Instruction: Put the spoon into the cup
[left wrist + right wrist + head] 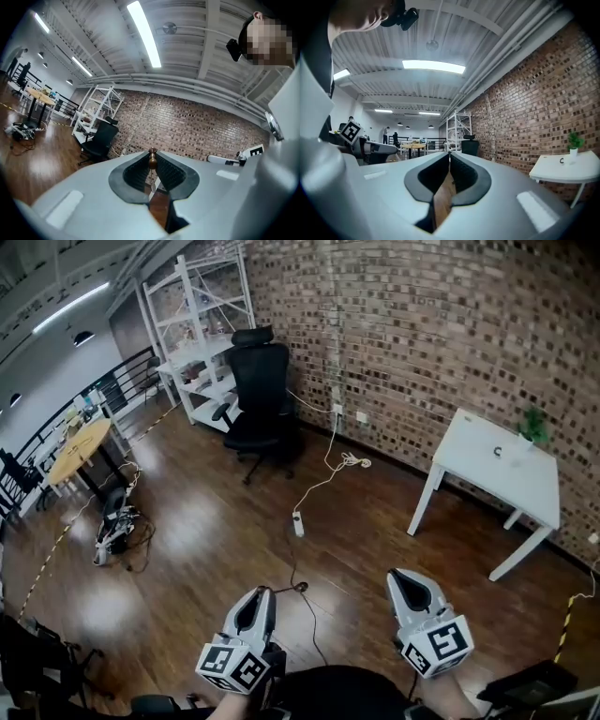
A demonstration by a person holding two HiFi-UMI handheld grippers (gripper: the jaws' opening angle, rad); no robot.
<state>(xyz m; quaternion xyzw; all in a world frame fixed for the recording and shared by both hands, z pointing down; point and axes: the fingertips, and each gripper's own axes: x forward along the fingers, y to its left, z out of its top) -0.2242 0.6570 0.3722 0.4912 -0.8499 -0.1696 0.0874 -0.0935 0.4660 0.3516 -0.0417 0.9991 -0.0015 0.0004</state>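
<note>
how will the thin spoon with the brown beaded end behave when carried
The thin spoon with the brown beaded end looks light and stiff, so probably no sagging. Pinched only at the jaw tips of the left gripper, its slim shaft may pivot or slip if jolted.

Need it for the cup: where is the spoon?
In the left gripper view, the spoon is pinched at the left gripper's jaw tips, with the brick wall beyond.

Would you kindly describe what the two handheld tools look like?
The left tool and right tool match: pale grey tapered shells, black ribbed pads lining the jaws, and a cube of black-and-white square markers at each rear.
</note>
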